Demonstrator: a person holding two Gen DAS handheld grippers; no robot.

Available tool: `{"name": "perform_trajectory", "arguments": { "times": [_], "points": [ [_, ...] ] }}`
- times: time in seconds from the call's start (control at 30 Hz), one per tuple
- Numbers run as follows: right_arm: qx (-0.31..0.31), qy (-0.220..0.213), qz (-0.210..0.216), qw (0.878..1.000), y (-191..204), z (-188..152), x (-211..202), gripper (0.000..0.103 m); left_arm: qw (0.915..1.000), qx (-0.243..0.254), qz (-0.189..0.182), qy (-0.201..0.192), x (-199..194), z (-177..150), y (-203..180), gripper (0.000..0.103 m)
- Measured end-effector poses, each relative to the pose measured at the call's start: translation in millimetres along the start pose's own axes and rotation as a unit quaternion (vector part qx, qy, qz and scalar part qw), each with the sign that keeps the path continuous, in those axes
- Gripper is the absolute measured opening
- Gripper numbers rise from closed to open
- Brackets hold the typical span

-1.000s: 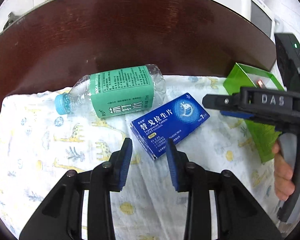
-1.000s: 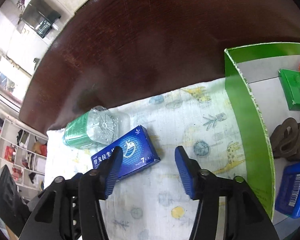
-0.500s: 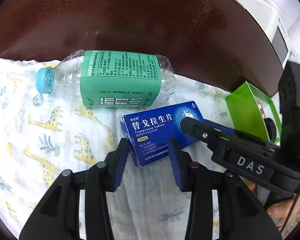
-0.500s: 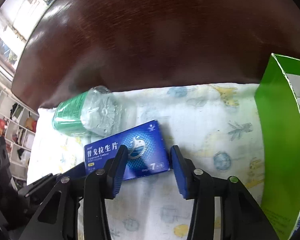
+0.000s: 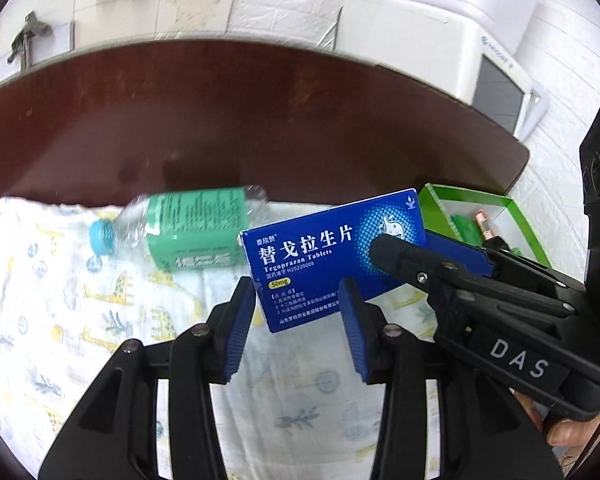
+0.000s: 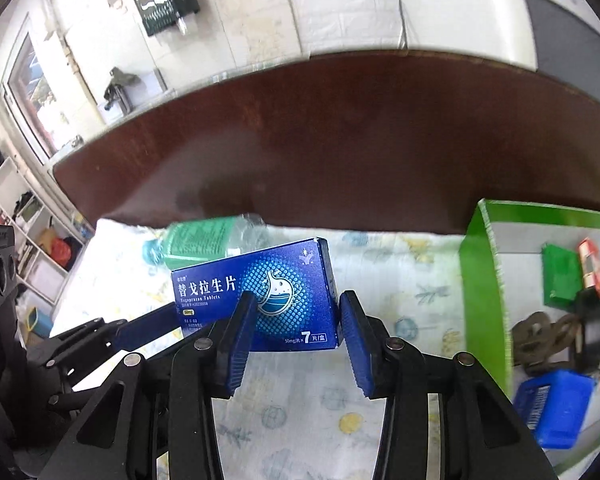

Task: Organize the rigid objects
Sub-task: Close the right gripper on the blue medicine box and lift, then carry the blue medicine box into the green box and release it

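Note:
A blue tablet box (image 5: 324, 260) is held up off the giraffe-print cloth (image 5: 80, 320). My right gripper (image 6: 296, 320) is shut on the box (image 6: 260, 300) at its right end, and it shows in the left wrist view (image 5: 440, 264) coming in from the right. My left gripper (image 5: 296, 312) has its jaws on either side of the box's lower left corner; whether they touch it I cannot tell. A clear bottle with a green label (image 5: 188, 236) lies on the cloth behind the box. It also shows in the right wrist view (image 6: 208, 240).
A green-walled box (image 6: 484, 280) stands at the right on the cloth and holds several small items, among them a blue one (image 6: 552, 408) and a green packet (image 6: 560, 276). The dark wooden table (image 6: 340, 152) runs behind. A white appliance (image 5: 440, 40) stands beyond the table.
The right gripper closed on the blue box and lifted it off the cloth. Both cameras tilted up, so the wall now shows. The left gripper's jaws stayed around the box's left end.

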State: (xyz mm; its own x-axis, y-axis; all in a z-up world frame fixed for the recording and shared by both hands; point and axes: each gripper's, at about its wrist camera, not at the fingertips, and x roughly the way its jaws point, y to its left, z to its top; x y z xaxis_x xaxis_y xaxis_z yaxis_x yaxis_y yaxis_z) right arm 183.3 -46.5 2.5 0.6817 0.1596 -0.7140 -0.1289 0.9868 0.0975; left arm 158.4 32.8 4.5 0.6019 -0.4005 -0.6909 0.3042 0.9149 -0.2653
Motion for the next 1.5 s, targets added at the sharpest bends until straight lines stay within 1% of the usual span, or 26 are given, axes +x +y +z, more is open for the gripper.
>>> {"name": "perform_trajectory", "arguments": {
  "times": [0.1, 0.13, 0.17, 0.3, 0.53, 0.63, 0.77, 0.87, 1.03, 1.2, 1.3, 1.37, 1.5],
  "points": [
    [0.003, -0.025, -0.005, 1.0, -6, 2, -21, 0.045, 0.9997, 0.021, -0.005, -0.012, -8, 7, -19, 0.041],
    [0.007, -0.042, -0.01, 0.999, -14, 4, -35, 0.045, 0.9995, 0.029, -0.006, -0.015, -5, 10, -28, 0.041],
    [0.007, -0.042, -0.01, 0.999, -14, 4, -35, 0.045, 0.9991, 0.037, -0.007, -0.018, -6, 13, -36, 0.041],
    [0.023, -0.071, -0.019, 0.997, -32, 5, -57, 0.045, 0.9972, 0.069, -0.013, -0.025, -7, 25, -68, 0.041],
    [0.074, -0.099, -0.031, 0.992, -92, 3, -90, 0.045, 0.9909, 0.131, -0.027, -0.015, 10, 48, -132, 0.041],
    [0.097, -0.106, -0.037, 0.989, -118, 3, -98, 0.045, 0.9867, 0.159, -0.029, -0.017, 17, 58, -161, 0.042],
    [0.119, -0.116, -0.037, 0.985, -148, 6, -108, 0.045, 0.983, 0.18, -0.031, -0.016, 32, 66, -186, 0.043],
    [0.13, -0.116, -0.038, 0.984, -168, 7, -108, 0.045, 0.9826, 0.183, -0.03, -0.005, 46, 65, -193, 0.043],
    [0.14, -0.099, -0.039, 0.984, -193, 4, -96, 0.045, 0.9833, 0.18, -0.018, 0.015, 71, 61, -197, 0.045],
    [0.15, -0.078, -0.029, 0.985, -207, 6, -67, 0.045, 0.988, 0.149, -0.013, 0.04, 103, 65, -189, 0.046],
    [0.154, -0.059, -0.029, 0.986, -214, 9, -46, 0.045, 0.9883, 0.136, -0.022, 0.065, 117, 65, -183, 0.045],
    [0.165, -0.05, -0.032, 0.984, -219, 8, -38, 0.045, 0.9876, 0.141, -0.025, 0.064, 119, 64, -181, 0.047],
    [0.174, -0.058, -0.037, 0.982, -223, 2, -41, 0.045, 0.9859, 0.156, -0.02, 0.058, 115, 61, -183, 0.047]
  ]
}}
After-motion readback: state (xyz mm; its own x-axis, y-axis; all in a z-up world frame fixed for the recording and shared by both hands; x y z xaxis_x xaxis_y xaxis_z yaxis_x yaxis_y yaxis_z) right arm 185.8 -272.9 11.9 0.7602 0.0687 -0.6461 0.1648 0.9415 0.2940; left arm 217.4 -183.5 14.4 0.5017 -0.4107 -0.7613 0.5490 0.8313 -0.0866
